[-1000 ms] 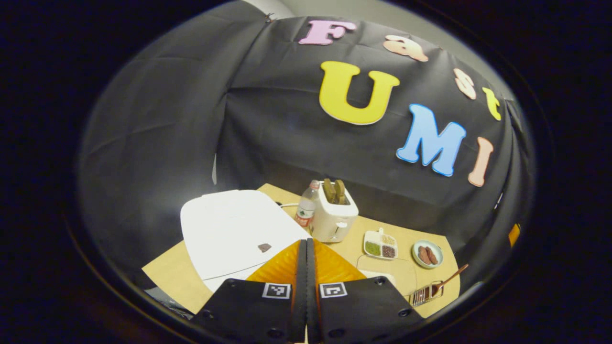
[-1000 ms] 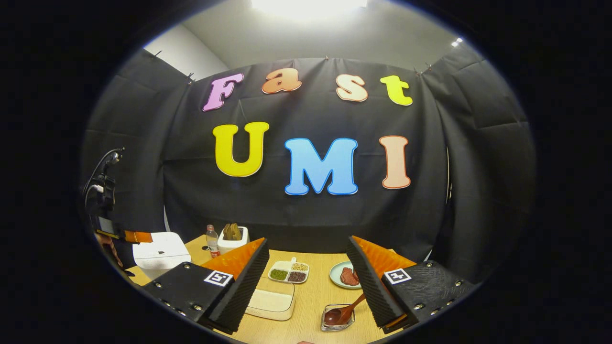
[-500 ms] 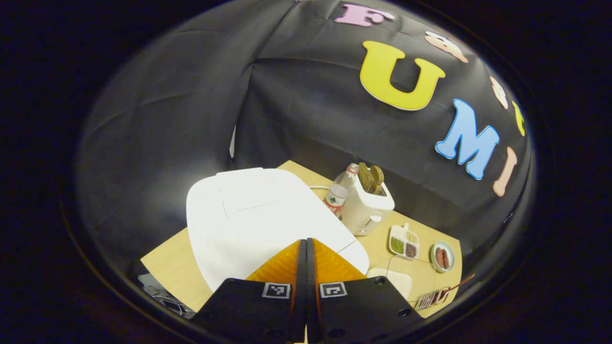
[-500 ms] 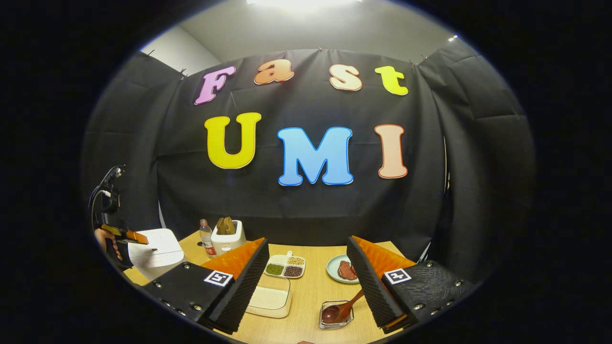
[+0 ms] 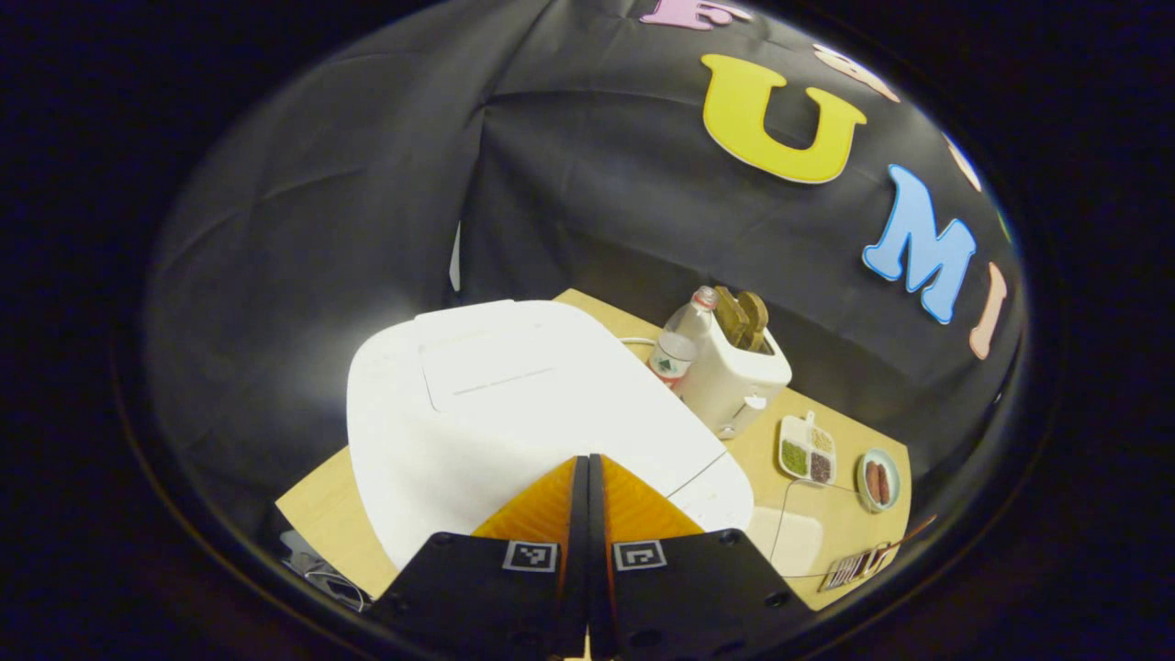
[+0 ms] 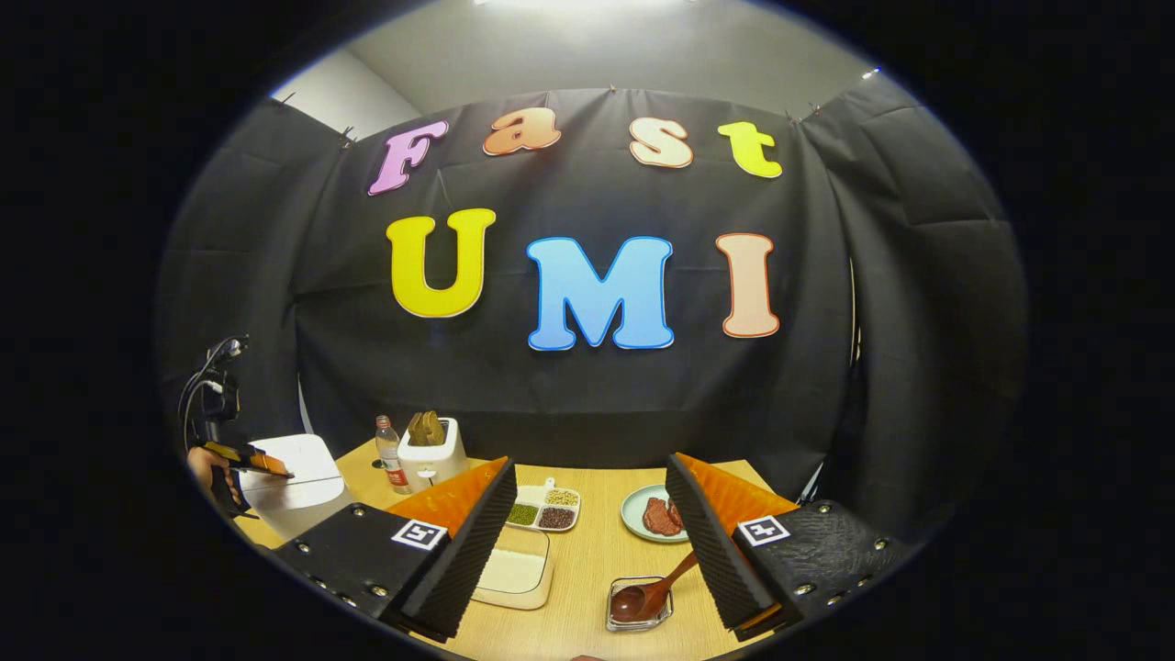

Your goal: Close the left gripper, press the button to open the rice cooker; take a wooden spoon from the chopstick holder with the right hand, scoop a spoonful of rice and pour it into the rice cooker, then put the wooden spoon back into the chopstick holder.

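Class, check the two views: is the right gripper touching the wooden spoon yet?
Apart. In the right gripper view the right gripper stands open, and the wooden spoon lies in its holder with bare table between it and both fingers.

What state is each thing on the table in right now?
rice cooker: lid down.
left gripper: shut, over the cooker's front.
right gripper: open, holding nothing.
wooden spoon: in the chopstick holder.
rice box: open.
toaster: bread sticking up.
bottle: upright.

In the right gripper view, bare table (image 6: 597,560) runs up the lower centre between the rice box (image 6: 514,574) and the chopstick holder (image 6: 640,606); the toaster (image 6: 430,462) and bottle (image 6: 390,454) block the centre-left.
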The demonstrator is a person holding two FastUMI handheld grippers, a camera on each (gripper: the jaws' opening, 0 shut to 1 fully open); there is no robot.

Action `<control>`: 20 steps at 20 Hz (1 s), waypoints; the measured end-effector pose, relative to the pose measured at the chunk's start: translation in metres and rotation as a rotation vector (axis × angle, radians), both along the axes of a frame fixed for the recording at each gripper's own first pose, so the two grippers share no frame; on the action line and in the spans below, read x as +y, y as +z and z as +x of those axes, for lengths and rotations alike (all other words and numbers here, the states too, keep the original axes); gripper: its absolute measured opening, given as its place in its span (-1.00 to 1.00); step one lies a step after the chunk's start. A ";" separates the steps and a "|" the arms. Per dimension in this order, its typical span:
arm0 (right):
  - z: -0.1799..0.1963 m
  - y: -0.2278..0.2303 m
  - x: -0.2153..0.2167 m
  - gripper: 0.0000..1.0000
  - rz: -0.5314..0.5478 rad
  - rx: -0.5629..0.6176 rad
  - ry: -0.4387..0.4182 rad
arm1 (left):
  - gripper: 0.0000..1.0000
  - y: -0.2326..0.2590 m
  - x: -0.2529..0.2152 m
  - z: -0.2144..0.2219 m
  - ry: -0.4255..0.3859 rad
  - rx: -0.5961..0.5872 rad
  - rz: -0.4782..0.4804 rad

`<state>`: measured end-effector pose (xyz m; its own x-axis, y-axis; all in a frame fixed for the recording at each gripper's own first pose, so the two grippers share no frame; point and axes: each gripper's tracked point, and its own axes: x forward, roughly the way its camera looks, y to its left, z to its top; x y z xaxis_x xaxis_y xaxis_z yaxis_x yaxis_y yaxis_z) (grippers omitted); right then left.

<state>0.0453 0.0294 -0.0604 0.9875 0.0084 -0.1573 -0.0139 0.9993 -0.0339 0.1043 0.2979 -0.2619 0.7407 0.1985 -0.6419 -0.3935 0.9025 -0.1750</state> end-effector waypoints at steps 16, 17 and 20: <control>-0.006 0.011 -0.022 0.99 0.027 -0.036 0.011 | 0.90 0.241 -0.058 -0.039 -0.026 -0.526 0.274; -0.006 0.010 -0.026 0.99 0.026 -0.036 0.011 | 0.91 0.242 -0.073 -0.046 -0.039 -0.539 0.274; -0.008 0.011 -0.037 0.99 0.027 -0.039 0.008 | 0.90 0.239 -0.116 -0.064 -0.103 -0.563 0.269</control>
<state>0.0369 -0.0073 -0.0497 0.9928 0.0199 -0.1181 -0.0209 0.9998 -0.0072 0.0402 0.1816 -0.0226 0.9743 0.2080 -0.0859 -0.2156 0.9722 -0.0916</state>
